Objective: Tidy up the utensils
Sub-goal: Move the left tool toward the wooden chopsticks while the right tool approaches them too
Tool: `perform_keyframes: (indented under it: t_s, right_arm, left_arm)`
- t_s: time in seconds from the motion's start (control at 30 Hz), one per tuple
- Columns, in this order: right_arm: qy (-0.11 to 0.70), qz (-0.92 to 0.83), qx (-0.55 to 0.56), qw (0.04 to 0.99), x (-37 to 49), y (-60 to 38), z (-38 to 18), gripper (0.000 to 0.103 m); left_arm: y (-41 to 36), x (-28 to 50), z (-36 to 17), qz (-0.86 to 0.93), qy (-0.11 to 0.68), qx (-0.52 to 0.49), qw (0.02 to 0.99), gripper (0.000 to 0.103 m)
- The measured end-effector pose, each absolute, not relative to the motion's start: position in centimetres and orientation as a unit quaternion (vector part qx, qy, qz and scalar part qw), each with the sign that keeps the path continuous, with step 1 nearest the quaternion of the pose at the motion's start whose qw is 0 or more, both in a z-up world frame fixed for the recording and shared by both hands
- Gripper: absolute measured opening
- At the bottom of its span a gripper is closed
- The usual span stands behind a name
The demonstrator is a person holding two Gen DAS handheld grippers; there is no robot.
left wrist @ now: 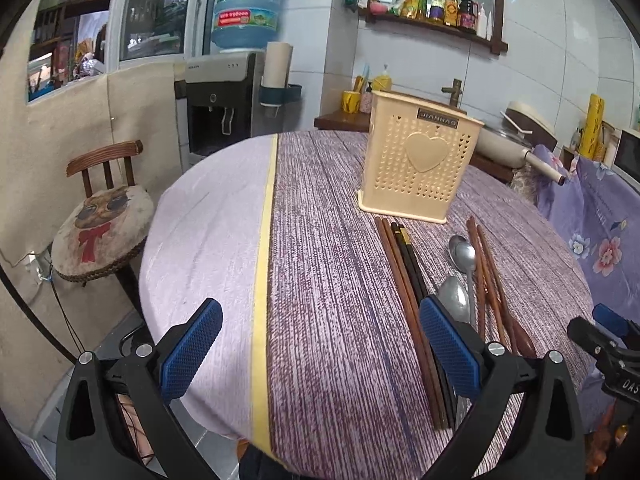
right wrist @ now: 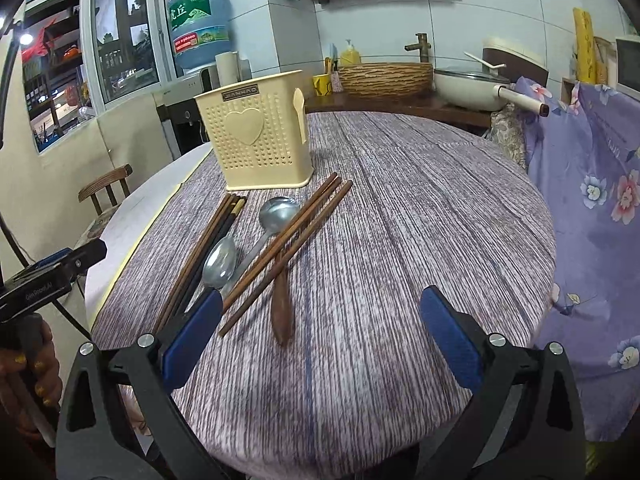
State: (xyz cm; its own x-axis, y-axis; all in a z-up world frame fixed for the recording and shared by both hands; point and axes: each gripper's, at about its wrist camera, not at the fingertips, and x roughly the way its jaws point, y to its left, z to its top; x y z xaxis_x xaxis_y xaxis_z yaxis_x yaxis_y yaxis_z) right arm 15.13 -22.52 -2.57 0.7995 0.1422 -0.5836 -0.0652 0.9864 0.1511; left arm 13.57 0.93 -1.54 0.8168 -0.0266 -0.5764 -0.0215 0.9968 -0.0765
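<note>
From the left wrist view, my left hand-held gripper (left wrist: 320, 344) hung spread wide and empty over the near edge of the round worktop (left wrist: 332, 240) in its purple woven cloth, well short of the utensils, so nothing had been grasped. The cream perforated plastic utensil holder with a raised heart (left wrist: 420, 164) stood upright toward the far side, its open top ready to take long handles. Between it and me lay the work: a bundle of brown and black chopsticks (left wrist: 408, 280) lined up side by side, two metal spoons (left wrist: 460, 268) bowl-up beside them, and a looser group of reddish-brown wooden chopsticks (left wrist: 490, 276) to the right. My right hand-held gripper (left wrist: 600, 340) showed at the frame's edge.

From the right wrist view, that right hand-held gripper (right wrist: 320, 328) was likewise spread and holding nothing, poised above the cloth just short of a dark wooden spoon (right wrist: 282, 308) that lay partly under the crossed reddish chopsticks. The holder stood just beyond the chopstick tips, near enough, I judged, for short carries. Everything waited flat on the cloth; none appeared to be in the holder yet, though its inside was hidden.
</note>
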Motion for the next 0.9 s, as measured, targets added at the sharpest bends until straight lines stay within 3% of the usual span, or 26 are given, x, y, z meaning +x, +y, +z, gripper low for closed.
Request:
perform_keyframes:
  t_s: [0.33, 0.43, 0.7, 0.77, 0.9]
  right_arm:
    - [0.366, 0.046, 0.120, 0.922, 22.3, -24.3, -3.5, 0.096]
    - [0.384, 0.045, 0.120, 0.914, 24.3, -24.2, -3.6, 0.084]
    - [0.420, 0.036, 0.136, 0.897, 29.3, -23.9, -4.0, 0.052]
    - [0.426, 0.032, 0.142, 0.893, 30.1, -23.9, -4.1, 0.050]
    - [0.432, 0.021, 0.134, 0.891, 31.3, -23.6, -4.4, 0.050]
  left_arm:
    - [0.1, 18.4, -1.8, -0.008, 0.350, -0.026, 0.936, 0.098]
    - [-0.3, 19.5, -2.0, -0.016, 0.367, -0.023, 0.930, 0.096]
    - [-1.3, 22.4, -2.3, -0.034, 0.402, -0.024, 0.915, 0.071]
    - [-1.5, 22.9, -2.3, -0.044, 0.406, -0.029, 0.912, 0.065]
    - [-2.1, 23.8, -2.4, -0.051, 0.411, -0.020, 0.910, 0.063]
